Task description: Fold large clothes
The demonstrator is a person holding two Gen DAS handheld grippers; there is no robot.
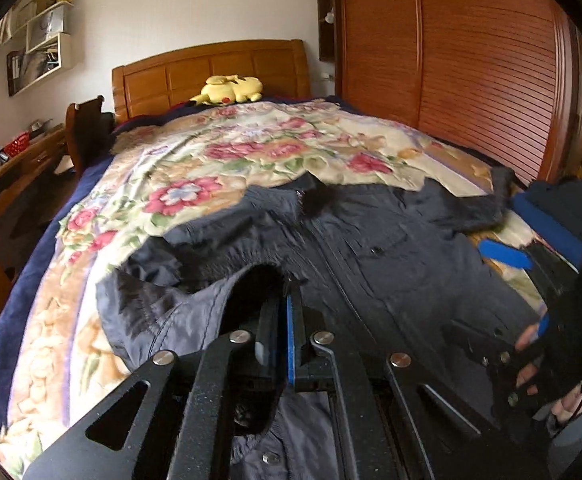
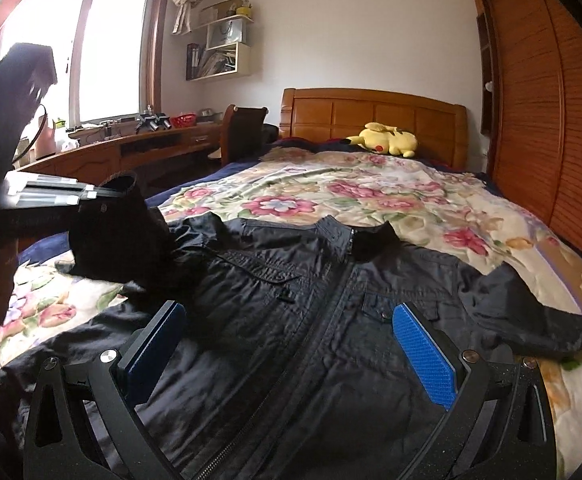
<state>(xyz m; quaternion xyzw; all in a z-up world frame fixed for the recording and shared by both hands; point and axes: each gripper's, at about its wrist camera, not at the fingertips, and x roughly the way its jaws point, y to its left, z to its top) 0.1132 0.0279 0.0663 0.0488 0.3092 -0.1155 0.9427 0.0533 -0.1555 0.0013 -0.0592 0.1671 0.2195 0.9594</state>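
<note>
Jacket (image 1: pixel 391 248), dark navy, lies front up across the near end of the bed (image 1: pixel 31 272), on a flowered blanket (image 1: pixel 219 168). From the left wrist, the left gripper (image 1: pixel 287 300) has its jaws pressed together on a fold of the jacket's sleeve (image 1: pixel 195 312), which drapes over the left side of them. At the right edge a gloved hand (image 1: pixel 539 364) carries the right gripper (image 1: pixel 509 230), blue pads showing. A yellow plush toy (image 1: pixel 231 89) sits by the wooden headboard (image 1: pixel 211 68).

From the right wrist, the right gripper (image 2: pixel 291 332) hovers over the jacket's zipped front (image 2: pixel 331 300), jaws spread wide with nothing between the pads. The collar (image 2: pixel 355 240) points toward the headboard. At left, the other gripper lifts the dark sleeve (image 2: pixel 119 232) off the blanket. A worktop (image 2: pixel 131 148) runs below the window (image 2: pixel 91 48).
</note>
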